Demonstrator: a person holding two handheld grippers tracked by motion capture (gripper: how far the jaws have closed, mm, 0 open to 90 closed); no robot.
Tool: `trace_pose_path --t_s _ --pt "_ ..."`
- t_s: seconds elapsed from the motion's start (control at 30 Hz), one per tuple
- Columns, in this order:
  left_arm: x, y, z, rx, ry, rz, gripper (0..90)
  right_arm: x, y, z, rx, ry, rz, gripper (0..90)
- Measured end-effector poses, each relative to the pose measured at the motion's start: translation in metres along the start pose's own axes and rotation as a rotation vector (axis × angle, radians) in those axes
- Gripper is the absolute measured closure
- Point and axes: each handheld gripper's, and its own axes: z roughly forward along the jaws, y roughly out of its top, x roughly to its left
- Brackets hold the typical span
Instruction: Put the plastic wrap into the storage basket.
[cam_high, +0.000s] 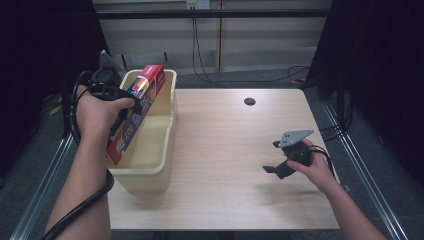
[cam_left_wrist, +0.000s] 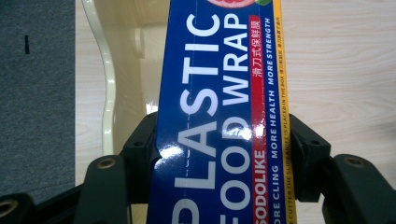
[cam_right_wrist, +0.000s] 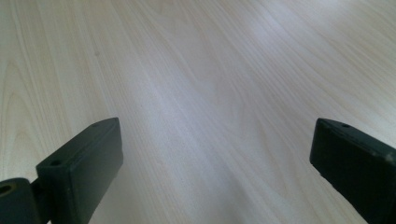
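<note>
Here, my left gripper (cam_left_wrist: 219, 154) pinches a long blue and red cardboard box of plastic food wrap (cam_left_wrist: 224, 116), one jaw on each side. The box (cam_high: 136, 114) slants over the cream plastic tub (cam_high: 150, 165) at the left edge of the pale wooden table (cam_high: 225, 150), its upper end at the far rim, lower end near my left hand (cam_high: 97, 112). My right gripper (cam_high: 278, 157) hovers over bare tabletop at the right, jaws spread wide, holding nothing.
</note>
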Motion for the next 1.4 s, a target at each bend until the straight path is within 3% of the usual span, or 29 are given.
trace_pose_path --t_s 0.4,0.53,1.4 --pt "-0.002 -0.006 0.014 0.022 -0.02 -0.012 40.0 0.001 0.001 -0.001 0.0 0.004 -0.005 2.3" --pt "-0.001 -0.009 0.02 0.033 -0.001 -0.015 40.0 0.0 0.001 0.0 0.0 0.005 -0.004 2.3" --pt "0.008 -0.024 0.046 0.096 0.01 -0.057 39.9 0.001 0.001 0.001 0.001 0.002 -0.006 2.3"
